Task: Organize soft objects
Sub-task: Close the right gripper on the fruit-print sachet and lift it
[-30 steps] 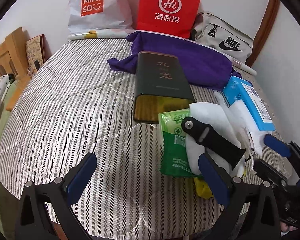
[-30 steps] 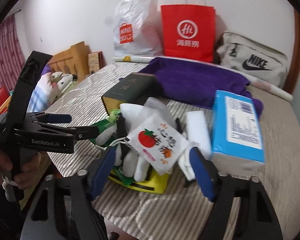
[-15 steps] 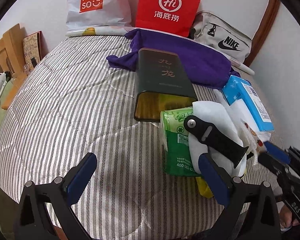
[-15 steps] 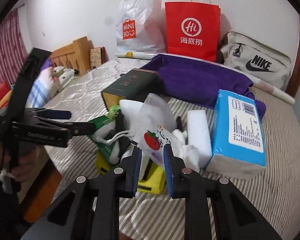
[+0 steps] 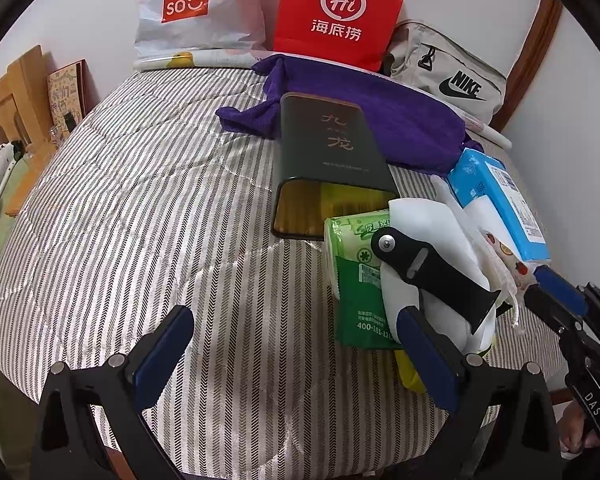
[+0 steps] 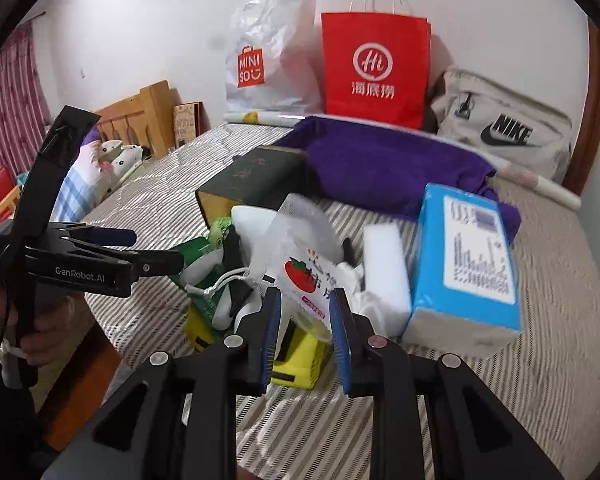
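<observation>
The right gripper (image 6: 305, 322) is being held tilted downward over the near right edge of the striped bed (image 5: 148, 208), its blue pads narrowed around the lower edge of a white pouch printed with a tomato (image 6: 300, 256); the jaws are opening slightly, with the pouch between them and seemingly pinched at its bottom. The pouch is being kept upright above a yellow packet (image 6: 296, 364) in the near cluster of soft things, with a white sponge block (image 6: 384, 268) just to its right and a blue tissue pack (image 6: 466, 264) further right. The left gripper (image 5: 296, 356) is being held further left, also angled down at the bed, its jaws spread wide with nothing between them; its right finger is being shown in front of the green tissue pack (image 5: 358, 280) and a white plush item with a black strap (image 5: 432, 264). In the right wrist view a hand (image 6: 40, 320) is being seen wrapped around the left gripper's handle at the left edge. Beyond the cluster, a dark green tin (image 5: 328, 152) is lying on its side, partly over a purple towel (image 5: 404, 124) at the far end.
</observation>
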